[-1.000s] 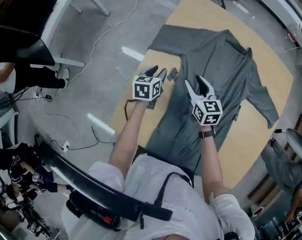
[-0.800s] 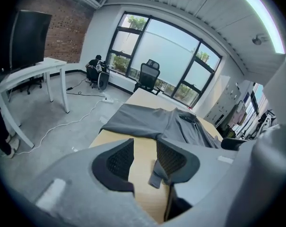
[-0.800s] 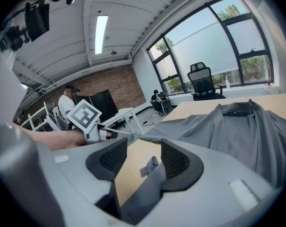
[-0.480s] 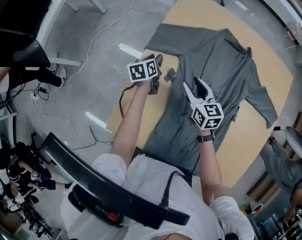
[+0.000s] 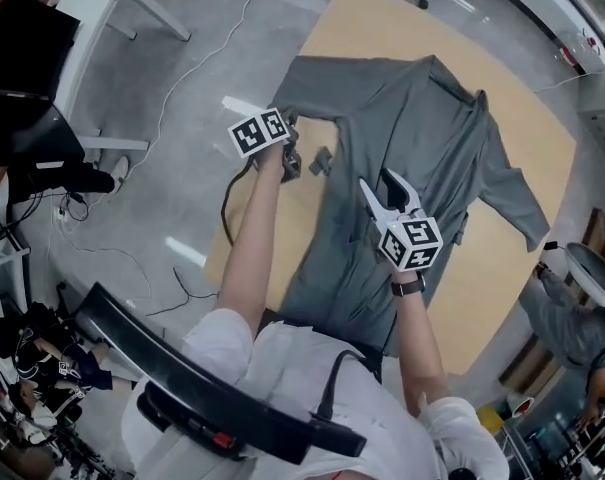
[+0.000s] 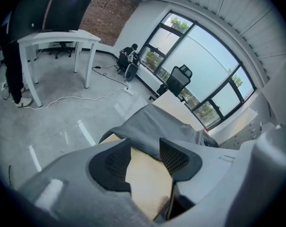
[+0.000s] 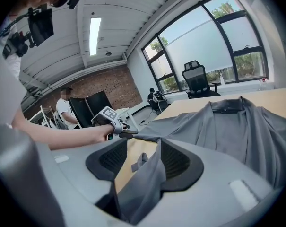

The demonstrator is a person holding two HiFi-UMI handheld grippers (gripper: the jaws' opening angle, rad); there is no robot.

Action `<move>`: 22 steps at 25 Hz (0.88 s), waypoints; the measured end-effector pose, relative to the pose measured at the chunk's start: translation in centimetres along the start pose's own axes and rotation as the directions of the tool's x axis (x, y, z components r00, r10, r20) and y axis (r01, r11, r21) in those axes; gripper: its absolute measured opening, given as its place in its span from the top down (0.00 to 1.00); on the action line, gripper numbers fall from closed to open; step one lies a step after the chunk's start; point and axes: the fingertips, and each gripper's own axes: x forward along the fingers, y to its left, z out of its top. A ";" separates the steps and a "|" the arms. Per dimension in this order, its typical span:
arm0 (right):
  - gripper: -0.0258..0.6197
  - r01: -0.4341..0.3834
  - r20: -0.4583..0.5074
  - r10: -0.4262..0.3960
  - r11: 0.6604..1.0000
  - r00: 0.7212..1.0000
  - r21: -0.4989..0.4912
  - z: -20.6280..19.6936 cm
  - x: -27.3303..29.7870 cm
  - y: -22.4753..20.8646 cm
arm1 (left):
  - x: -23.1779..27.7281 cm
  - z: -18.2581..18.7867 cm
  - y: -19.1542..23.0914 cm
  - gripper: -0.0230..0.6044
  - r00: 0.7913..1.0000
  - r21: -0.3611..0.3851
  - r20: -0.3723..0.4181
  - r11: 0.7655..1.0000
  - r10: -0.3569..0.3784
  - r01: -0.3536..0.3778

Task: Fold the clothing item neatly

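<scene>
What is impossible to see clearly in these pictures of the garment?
- Garment hem: head view, hidden by the person's shirt.
- Far sleeve: right gripper view, cut off by the edge.
- Small grey tab: head view, too small to identify.
- Cloth between the open right tongs: lower end hidden by their body.

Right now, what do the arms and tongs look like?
Left tongs and right tongs: grey, black textured pads, white cubes with black square markers. Left jaws have just been opening, nothing between. Dark cable off the left. White short sleeves; black watch, right wrist.
</scene>
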 end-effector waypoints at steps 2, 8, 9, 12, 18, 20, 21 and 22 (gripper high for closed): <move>0.61 0.001 0.000 -0.001 1.000 1.000 0.007 -0.1 -0.1 -0.1 | 0.9 0.0 0.8 0.64 0.999 -0.022 -0.022 0.999 0.037 -0.038; 0.61 0.006 -0.006 -0.005 1.000 1.000 0.027 -0.6 -0.6 -0.5 | 2.1 0.3 2.0 0.65 0.995 -0.181 -0.044 0.979 0.090 -0.097; 0.61 0.009 -0.008 -0.009 0.999 1.000 0.033 -0.7 -0.7 -0.6 | 2.1 0.3 2.0 0.65 0.994 -0.189 -0.046 0.976 0.103 -0.110; 0.61 0.017 -0.006 -0.017 0.999 1.000 0.050 -1.0 -1.1 -0.8 | 2.2 0.2 2.2 0.69 0.986 -0.167 -0.056 0.972 0.157 -0.164; 0.61 0.039 -0.013 -0.038 0.997 0.999 0.059 -1.9 -2.3 -1.1 | 1.9 0.2 3.3 0.83 0.972 -0.108 -0.031 0.966 0.232 -0.234; 0.62 0.046 -0.017 -0.045 0.997 0.999 0.070 -2.3 -2.7 -1.4 | 2.1 0.2 3.2 0.87 0.976 -0.091 -0.020 0.972 0.216 -0.217; 0.62 0.049 -0.018 -0.047 0.996 0.999 0.077 -2.5 -2.9 -1.5 | 2.3 0.3 3.0 0.92 0.981 -0.082 -0.013 0.978 0.193 -0.193; 0.62 0.050 -0.018 -0.049 0.995 0.999 0.086 -2.7 -3.1 -1.5 | 2.5 0.3 2.7 0.93 0.986 -0.075 -0.005 0.983 0.166 -0.166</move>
